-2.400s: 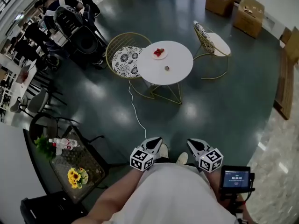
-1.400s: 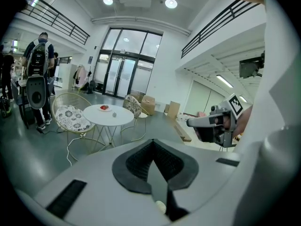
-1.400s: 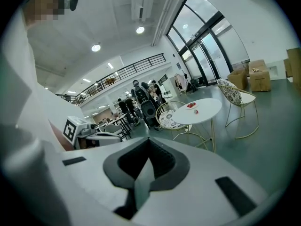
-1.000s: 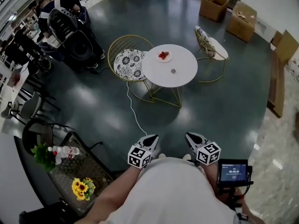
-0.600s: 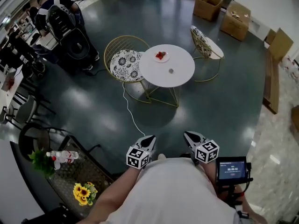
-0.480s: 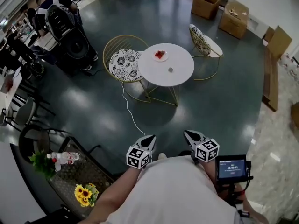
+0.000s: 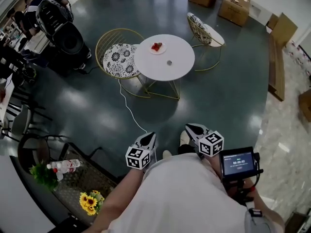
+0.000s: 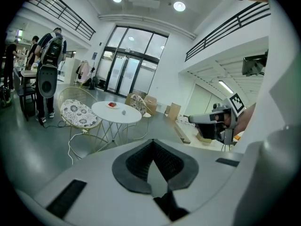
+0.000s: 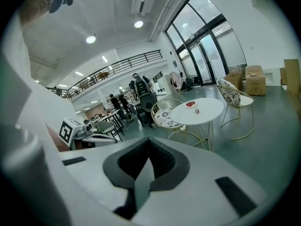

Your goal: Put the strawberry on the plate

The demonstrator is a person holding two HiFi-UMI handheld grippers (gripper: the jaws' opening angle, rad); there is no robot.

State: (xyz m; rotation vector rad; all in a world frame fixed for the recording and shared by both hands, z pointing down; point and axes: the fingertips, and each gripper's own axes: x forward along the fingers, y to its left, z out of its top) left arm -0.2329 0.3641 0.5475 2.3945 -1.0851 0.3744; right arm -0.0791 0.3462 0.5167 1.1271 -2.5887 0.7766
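A white plate with red strawberries on it sits at the far side of a round white table, several steps ahead of me. A small pale object lies near the table's middle; I cannot tell what it is. The plate and the table are small and distant in both gripper views. My left gripper and right gripper are held close to my body, side by side, pointing at the table. Both are shut and hold nothing, with the left gripper's and the right gripper's jaws pressed together.
Two gold wire chairs with patterned cushions flank the table, one on the left, one on the right. A white cable trails over the dark floor. A low table with flowers and a bottle stands at my left. Cardboard boxes and people are further off.
The head view has shifted: the table now sits higher and further left, and the flower table is closer. Both grippers stay shut in front of my body.
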